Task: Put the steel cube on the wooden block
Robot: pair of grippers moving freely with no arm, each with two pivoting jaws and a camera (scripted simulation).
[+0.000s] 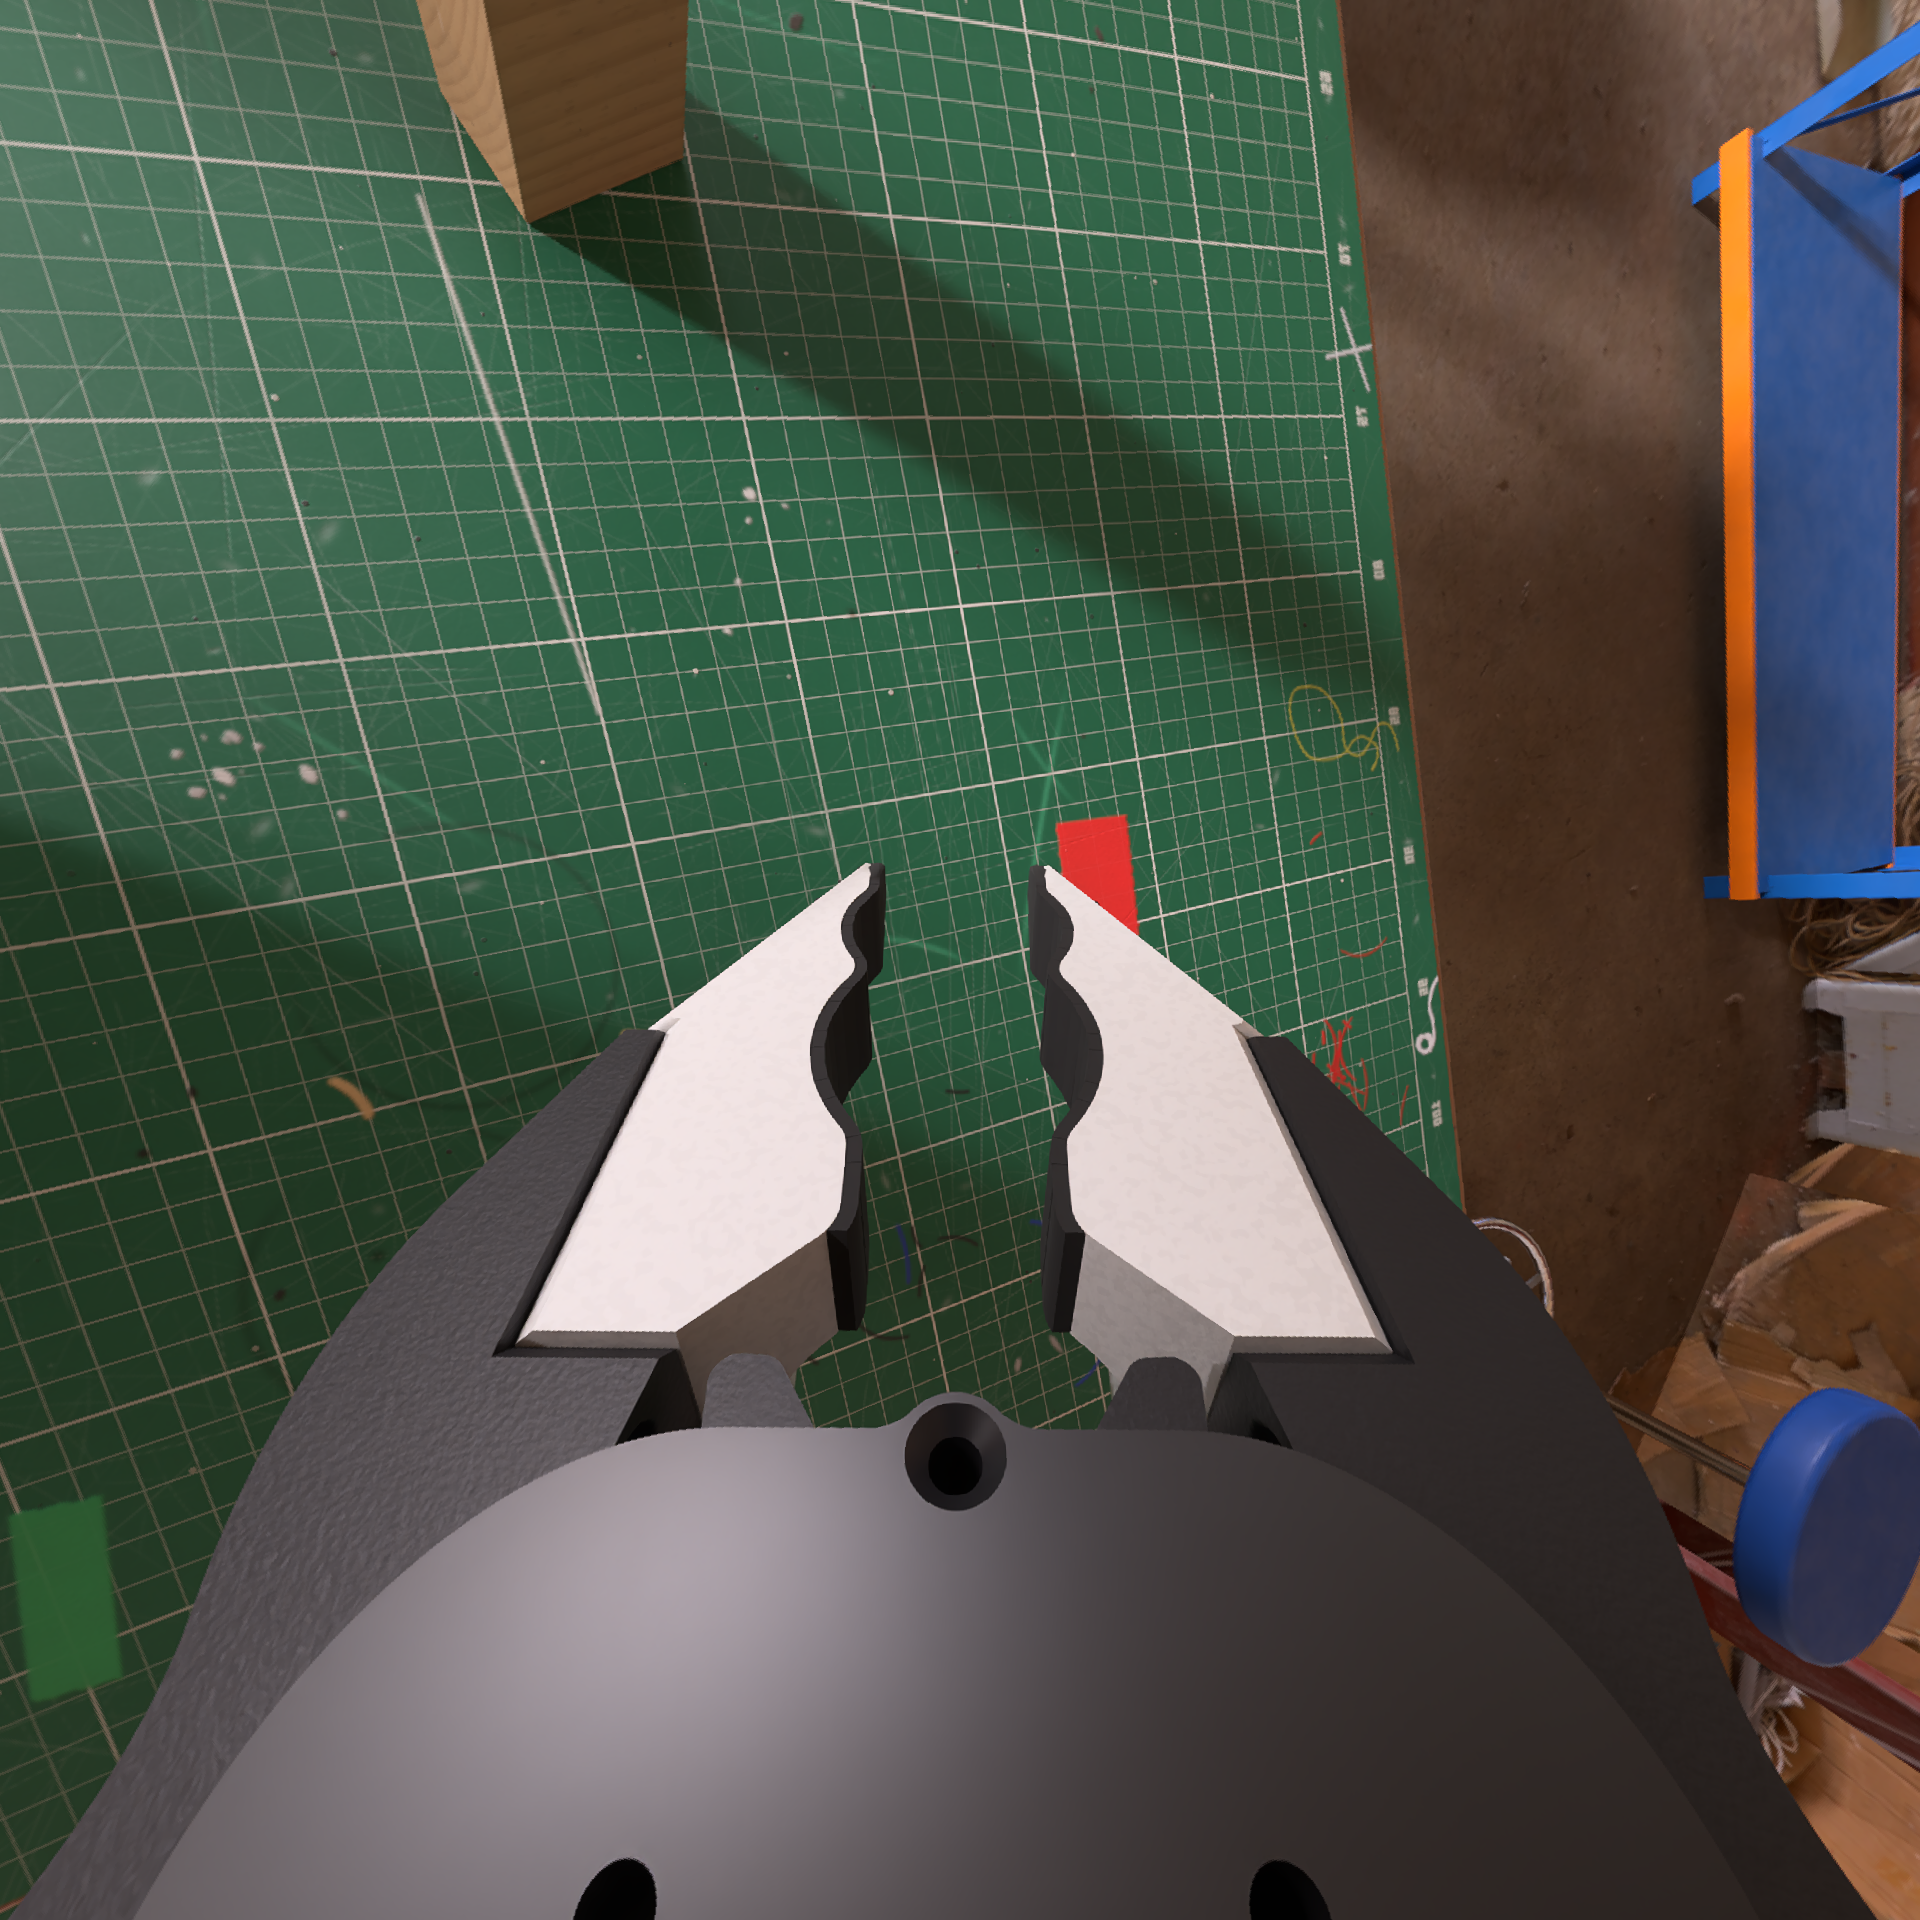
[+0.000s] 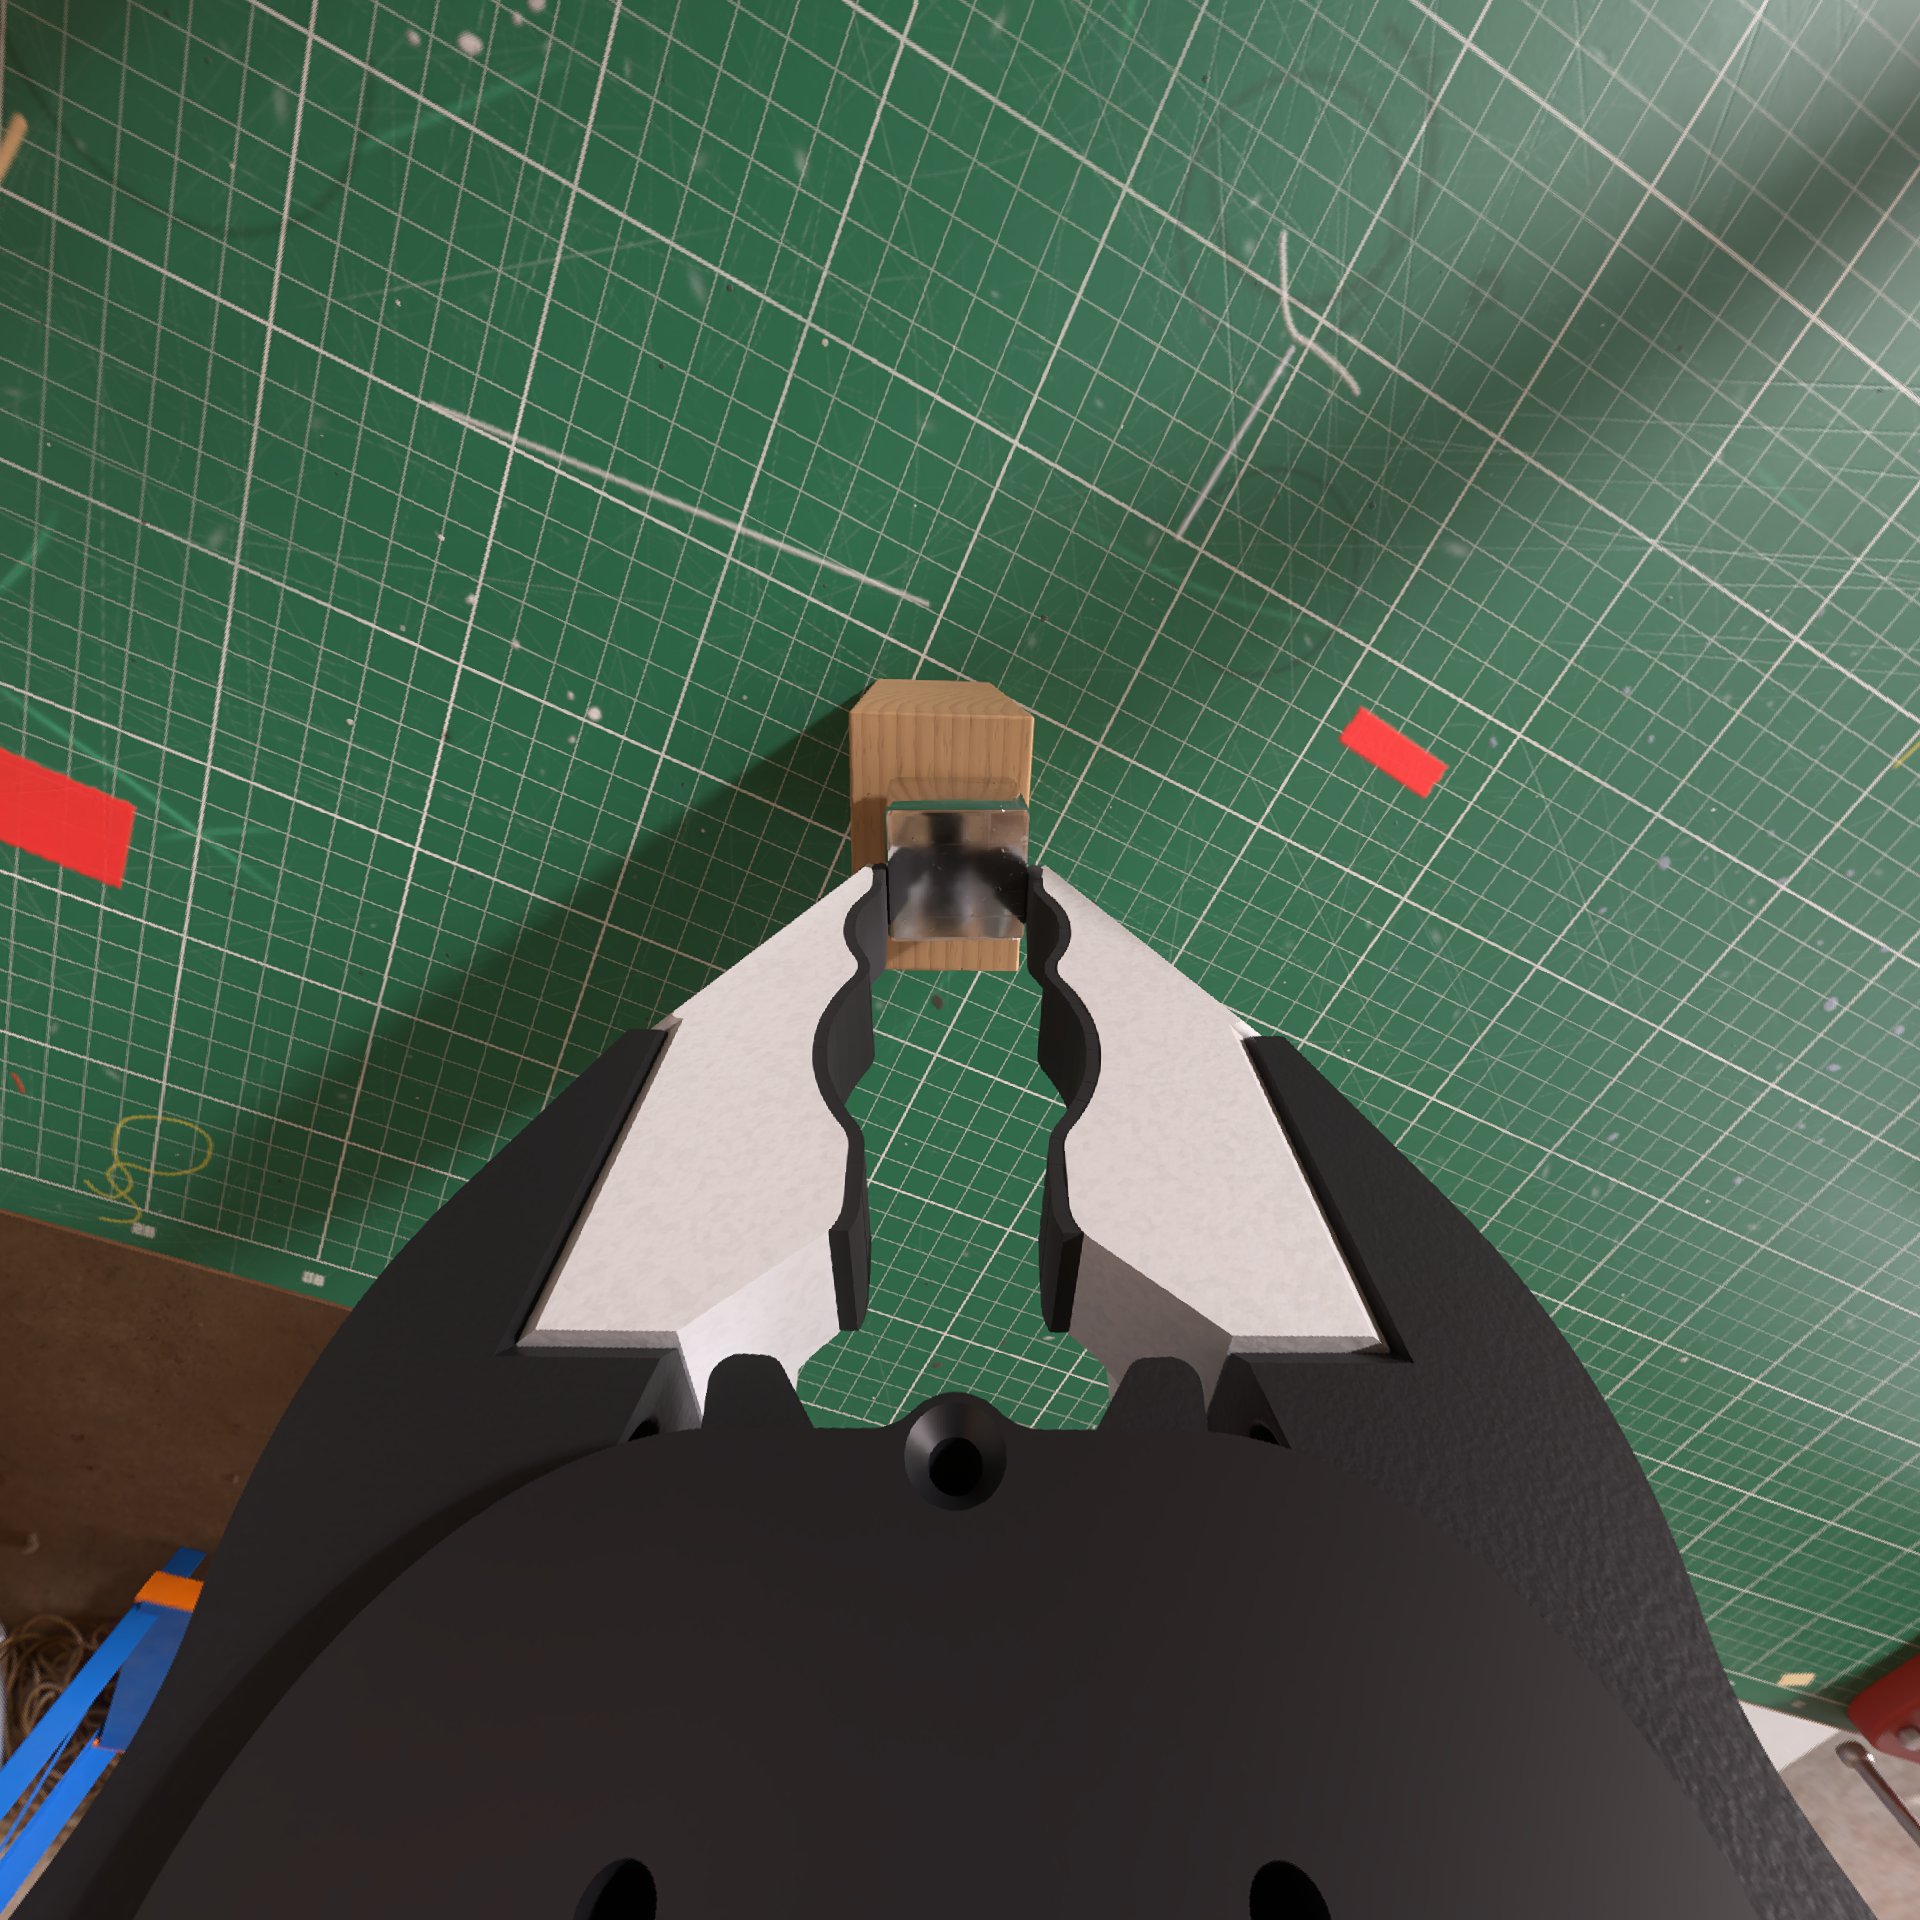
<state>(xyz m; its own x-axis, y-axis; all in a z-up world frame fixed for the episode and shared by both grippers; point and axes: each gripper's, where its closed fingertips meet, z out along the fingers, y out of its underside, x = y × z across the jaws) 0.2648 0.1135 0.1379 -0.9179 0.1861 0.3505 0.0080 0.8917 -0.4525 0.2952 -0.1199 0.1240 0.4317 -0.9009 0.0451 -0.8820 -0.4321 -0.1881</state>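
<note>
The right hand-held gripper (image 2: 956, 883) looks steeply down on the green worktop (image 2: 520, 468), and the steel cube (image 2: 954, 871) sits pinched between its two fingertips, one jaw against each side face; the jaws stand only as far apart as the cube is wide. Directly beyond the cube, on the same line of sight, lies the wooden block (image 2: 940, 743); its pale top shows past the cube's far edge and a strip of it shows below the near edge, so the cube is over the block, a little toward the near side. Whether the cube already touches the wood or hangs just above it cannot be told from this angle; that gap is what the coming move turns on, and I judge it calls for a short straight descent, if any, and then a release.

The cube has no long axis; its faces lie square to the block's edges. The block looks a little longer near-to-far.

The left hand-held gripper (image 1: 956, 883) hangs partly open over bare mat and holds nothing; from there the wooden block (image 1: 561, 94) is well apart, far and to the left, so the right one is nearer; a red tape patch (image 1: 1096, 857) lies just by its right fingertip.
</note>
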